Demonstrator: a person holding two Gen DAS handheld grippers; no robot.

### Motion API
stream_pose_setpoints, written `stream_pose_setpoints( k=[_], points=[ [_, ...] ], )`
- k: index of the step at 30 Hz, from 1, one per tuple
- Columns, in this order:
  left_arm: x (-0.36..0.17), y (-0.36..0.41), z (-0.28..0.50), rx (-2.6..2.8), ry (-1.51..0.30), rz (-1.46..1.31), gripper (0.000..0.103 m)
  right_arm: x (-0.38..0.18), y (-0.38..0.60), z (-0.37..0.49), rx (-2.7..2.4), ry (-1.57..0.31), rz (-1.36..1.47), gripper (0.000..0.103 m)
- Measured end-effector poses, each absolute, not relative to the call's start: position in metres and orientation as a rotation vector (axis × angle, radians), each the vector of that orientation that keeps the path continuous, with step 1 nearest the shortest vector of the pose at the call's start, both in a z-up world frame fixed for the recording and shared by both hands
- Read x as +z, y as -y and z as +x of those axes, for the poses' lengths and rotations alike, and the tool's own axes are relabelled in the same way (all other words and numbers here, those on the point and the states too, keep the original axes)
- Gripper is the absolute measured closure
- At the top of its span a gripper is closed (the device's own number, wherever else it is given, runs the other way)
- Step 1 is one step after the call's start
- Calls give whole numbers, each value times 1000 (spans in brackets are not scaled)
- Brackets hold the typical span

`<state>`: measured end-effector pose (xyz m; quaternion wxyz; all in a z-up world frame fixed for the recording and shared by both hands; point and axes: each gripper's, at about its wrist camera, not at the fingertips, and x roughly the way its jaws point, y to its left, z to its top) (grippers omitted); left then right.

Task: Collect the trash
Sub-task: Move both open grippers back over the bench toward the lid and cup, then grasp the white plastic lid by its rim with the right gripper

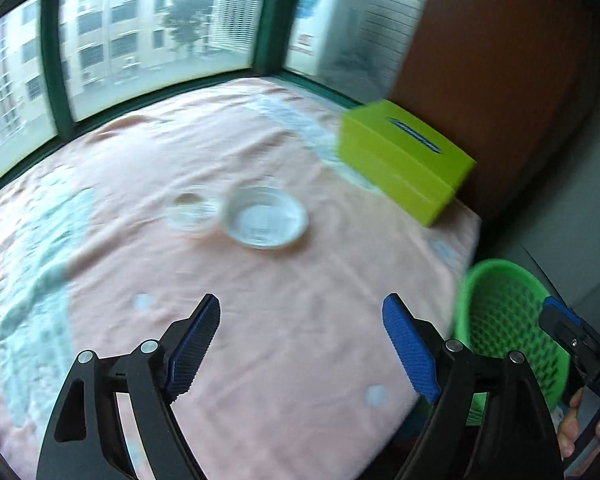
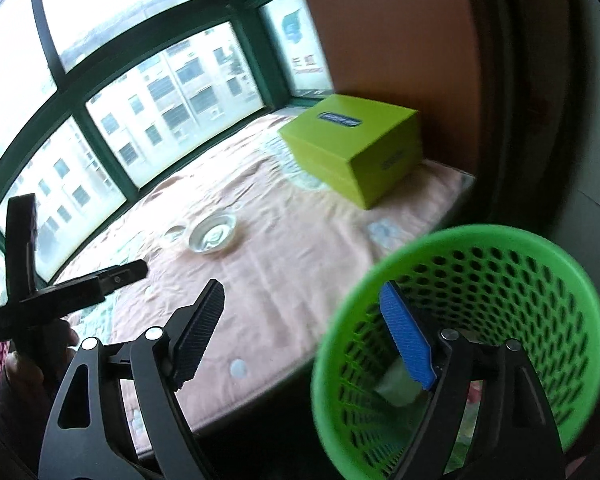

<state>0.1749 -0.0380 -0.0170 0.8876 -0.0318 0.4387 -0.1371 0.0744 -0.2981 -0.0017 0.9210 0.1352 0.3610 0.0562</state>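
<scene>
A white paper bowl [image 1: 266, 216] [image 2: 212, 234] and a clear plastic cup [image 1: 190, 210] [image 2: 174, 232] sit side by side in the middle of a pink cloth-covered surface [image 1: 300, 320]. My left gripper [image 1: 300, 304] hovers over the cloth short of them, open and holding nothing. A green mesh basket [image 2: 480, 236] [image 1: 500, 272] stands off the cloth's right edge, with something pale [image 2: 396, 384] lying inside it. My right gripper [image 2: 302, 288] is open and holds nothing; its blue-padded finger [image 2: 406, 340] shows against the basket's inside.
A lime-green box [image 1: 404, 156] [image 2: 352, 144] rests at the cloth's far right, by a brown wall. Green-framed windows run along the far side. A hand holds each gripper: the right one's finger [image 1: 556, 312] shows by the basket, the left one's fingers [image 2: 128, 272] at the left.
</scene>
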Motion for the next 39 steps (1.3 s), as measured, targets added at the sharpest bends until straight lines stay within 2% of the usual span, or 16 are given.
stream_pose_setpoints(
  k=[5, 14, 24, 39],
  points=[
    [-17, -6, 182, -207, -905, -113, 20, -8, 267, 103, 160, -775, 232, 21],
    [-19, -50, 196, -126, -875, -126, 9, -27, 194, 157, 235, -818, 80, 15],
    [-32, -84, 218, -71, -872, -108, 9, -65, 140, 218, 272, -879, -61, 13],
    [-52, -107, 254, -18, -898, -99, 8, -108, 112, 281, 273, -959, -145, 11]
  ],
)
